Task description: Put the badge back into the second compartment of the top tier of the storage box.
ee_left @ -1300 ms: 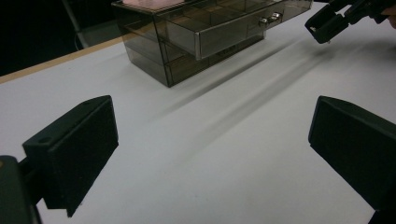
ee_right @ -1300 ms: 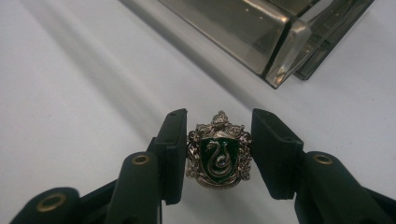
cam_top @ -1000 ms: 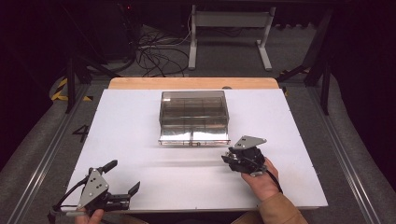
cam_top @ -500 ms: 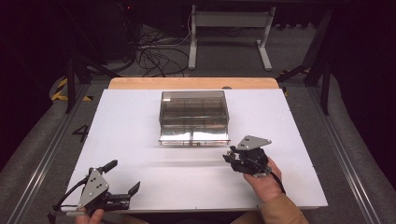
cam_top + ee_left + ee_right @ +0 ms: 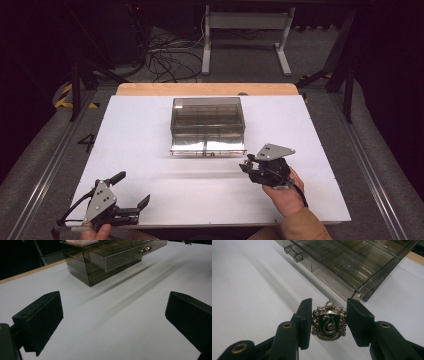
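Observation:
A smoky clear drawer box [image 5: 207, 122] stands at the middle of the white table [image 5: 150, 130], its top drawer [image 5: 352, 262] pulled out toward me and split into compartments. My right gripper [image 5: 246, 166] hovers just right of the drawer's front corner, shut on a metal crest badge [image 5: 329, 322] with a green shield and a snake. The jaws pinch the badge from both sides. My left gripper [image 5: 131, 191] rests near the table's front left, jaws wide open with nothing between them. From the left gripper view the drawer box [image 5: 110, 257] lies far ahead.
Two small knobs [image 5: 294, 253] stick out of the drawer front. A wooden strip [image 5: 207, 89] edges the table's far side. Cables and a metal stand sit on the dark floor beyond.
My right gripper has drifted slightly right and toward me with the badge. The left gripper has stayed in place.

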Tool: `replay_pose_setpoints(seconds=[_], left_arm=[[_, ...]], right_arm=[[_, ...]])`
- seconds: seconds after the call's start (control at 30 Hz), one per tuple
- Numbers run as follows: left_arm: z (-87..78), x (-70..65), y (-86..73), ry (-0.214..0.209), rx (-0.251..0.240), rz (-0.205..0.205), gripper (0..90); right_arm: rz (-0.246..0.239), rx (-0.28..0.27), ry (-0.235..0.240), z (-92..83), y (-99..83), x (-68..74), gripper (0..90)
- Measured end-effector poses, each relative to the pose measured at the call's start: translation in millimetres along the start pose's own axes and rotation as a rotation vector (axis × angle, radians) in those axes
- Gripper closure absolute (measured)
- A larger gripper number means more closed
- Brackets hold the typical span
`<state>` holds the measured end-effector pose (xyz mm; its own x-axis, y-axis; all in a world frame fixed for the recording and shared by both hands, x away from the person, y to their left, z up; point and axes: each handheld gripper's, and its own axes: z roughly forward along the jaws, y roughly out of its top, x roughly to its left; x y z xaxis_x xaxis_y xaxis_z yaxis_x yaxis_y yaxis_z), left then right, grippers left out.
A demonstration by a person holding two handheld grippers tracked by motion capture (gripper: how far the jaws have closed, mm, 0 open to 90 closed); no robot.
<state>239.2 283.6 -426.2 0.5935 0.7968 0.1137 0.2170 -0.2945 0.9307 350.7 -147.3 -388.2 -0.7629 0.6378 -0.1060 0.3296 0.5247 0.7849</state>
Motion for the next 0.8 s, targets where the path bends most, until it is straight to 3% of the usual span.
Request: replay_pose_setpoints(seconds=[0.8], left_arm=[[-0.3, -0.1, 0.1, 0.000, -0.001, 0.001, 2.3]], right_arm=[[-0.039, -0.059, 0.059, -4.1, 39.8, -3.0, 57.6]])
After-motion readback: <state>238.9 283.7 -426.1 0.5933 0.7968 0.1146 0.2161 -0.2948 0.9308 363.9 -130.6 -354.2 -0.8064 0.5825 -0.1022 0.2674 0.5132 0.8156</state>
